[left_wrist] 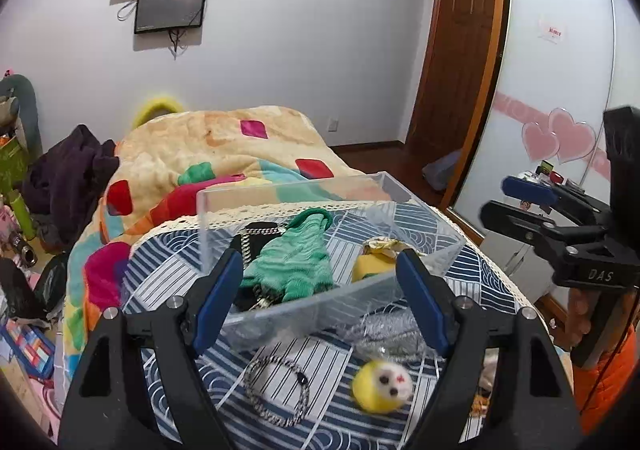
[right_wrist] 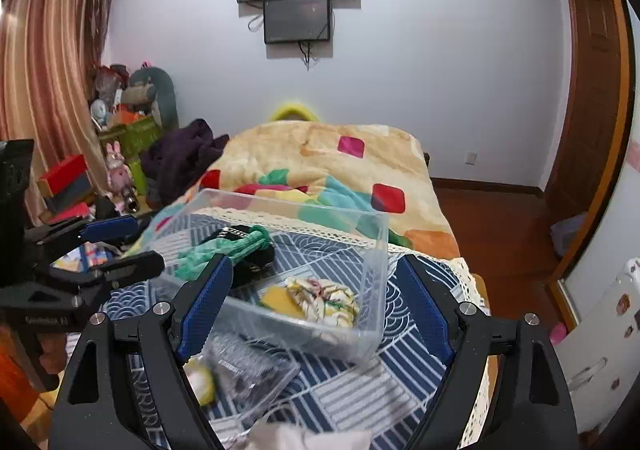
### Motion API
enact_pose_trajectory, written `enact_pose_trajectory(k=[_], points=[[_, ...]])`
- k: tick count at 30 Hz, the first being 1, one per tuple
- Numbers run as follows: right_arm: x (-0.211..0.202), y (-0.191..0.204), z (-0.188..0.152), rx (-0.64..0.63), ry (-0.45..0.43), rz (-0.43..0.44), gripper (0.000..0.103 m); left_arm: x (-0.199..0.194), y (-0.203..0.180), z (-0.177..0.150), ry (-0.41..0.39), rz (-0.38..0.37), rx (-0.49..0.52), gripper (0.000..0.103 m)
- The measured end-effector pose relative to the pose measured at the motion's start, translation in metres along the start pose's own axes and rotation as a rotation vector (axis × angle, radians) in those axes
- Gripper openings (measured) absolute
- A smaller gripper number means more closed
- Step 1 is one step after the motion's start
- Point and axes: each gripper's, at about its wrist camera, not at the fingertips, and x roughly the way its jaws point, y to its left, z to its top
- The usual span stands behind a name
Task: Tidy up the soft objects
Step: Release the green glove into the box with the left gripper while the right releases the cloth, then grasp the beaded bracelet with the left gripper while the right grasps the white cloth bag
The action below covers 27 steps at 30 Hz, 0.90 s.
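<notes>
A clear plastic bin (left_wrist: 304,190) stands on the blue patterned cloth (left_wrist: 472,270). Inside lie a green knitted cloth (left_wrist: 296,254), a black item with a chain (left_wrist: 250,238) and a yellow soft item (left_wrist: 374,260). The bin also shows in the right wrist view (right_wrist: 376,250), with the green cloth (right_wrist: 224,250) and a yellow patterned cloth (right_wrist: 324,300). My left gripper (left_wrist: 320,298) is open and empty at the bin's near wall. A yellow plush ball (left_wrist: 382,384) and a braided bracelet (left_wrist: 276,390) lie in front. My right gripper (right_wrist: 316,306) is open and empty above the bin.
A colourful blanket (right_wrist: 340,166) covers the bed behind the bin. A silver shiny bag (left_wrist: 388,330) lies near the ball. A clear packet (right_wrist: 248,374) and white cloth (right_wrist: 312,438) lie near my right gripper. Clutter stands on the left; a wardrobe (left_wrist: 560,50) on the right.
</notes>
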Motion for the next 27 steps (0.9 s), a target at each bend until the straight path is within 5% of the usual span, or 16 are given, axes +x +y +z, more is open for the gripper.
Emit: enact_pose_trajectory(k=[4,17,23,27], points=[[-0.01,0.003,-0.013,0.011,-0.005,0.0,0.082,-0.011,0.005,-0.011,-0.005,0.028,-0.022,0.091],[0.002,0.011,-0.084,0.016,0.179,0.007,0.082,0.009,0.015,-0.09,0.201,0.119,-0.023,0.091],[0.013,0.013,-0.107,0.029,0.262,0.023,0.082,0.017,0.016,-0.107,0.227,0.131,-0.047,0.091],[0.018,0.013,-0.113,0.022,0.275,-0.015,0.082,0.021,0.015,-0.105,0.219,0.129,-0.055,0.072]])
